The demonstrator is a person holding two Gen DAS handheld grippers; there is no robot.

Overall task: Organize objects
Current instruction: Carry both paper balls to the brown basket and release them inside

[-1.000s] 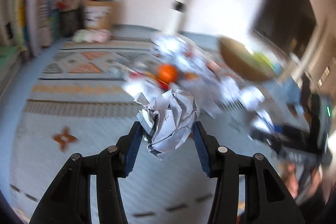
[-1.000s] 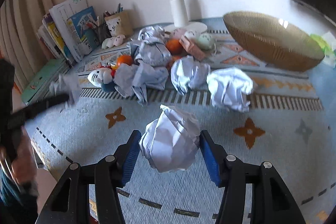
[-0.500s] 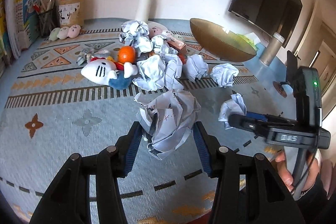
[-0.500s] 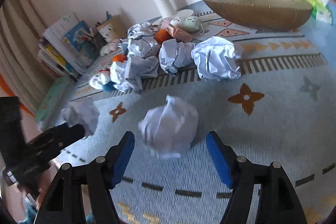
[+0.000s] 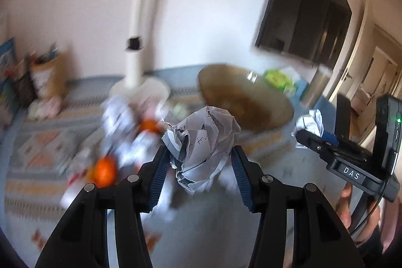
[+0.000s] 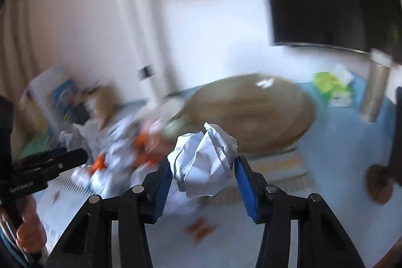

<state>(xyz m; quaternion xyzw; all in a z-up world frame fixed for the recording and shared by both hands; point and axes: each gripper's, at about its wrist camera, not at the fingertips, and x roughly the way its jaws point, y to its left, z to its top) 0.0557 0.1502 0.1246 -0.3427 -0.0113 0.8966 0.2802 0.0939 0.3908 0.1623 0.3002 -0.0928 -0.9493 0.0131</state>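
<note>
My left gripper (image 5: 199,153) is shut on a crumpled paper ball with pen marks (image 5: 206,135), held off the rug. The jaws of my right gripper (image 6: 203,163) are closing on a plain white crumpled paper ball (image 6: 204,167), and both blue pads touch it. A wide brown woven bowl (image 5: 251,102) (image 6: 251,114) sits on the rug just beyond both balls. The right gripper's paper ball (image 5: 310,121) also shows at the right of the left wrist view. The left gripper's black body (image 6: 50,162) shows at the left of the right wrist view.
A blurred heap of crumpled paper (image 5: 120,122) with oranges (image 5: 104,171) lies on the patterned rug to the left. A white lamp pole (image 5: 135,42) stands behind it, a pen holder (image 5: 47,77) and books (image 6: 50,97) at far left, a dark TV (image 5: 301,4) on the right.
The right gripper, open around its ball on the rug half a second ago, has closed on it and lifted it. Both grippers have risen and swung toward the bowl.
</note>
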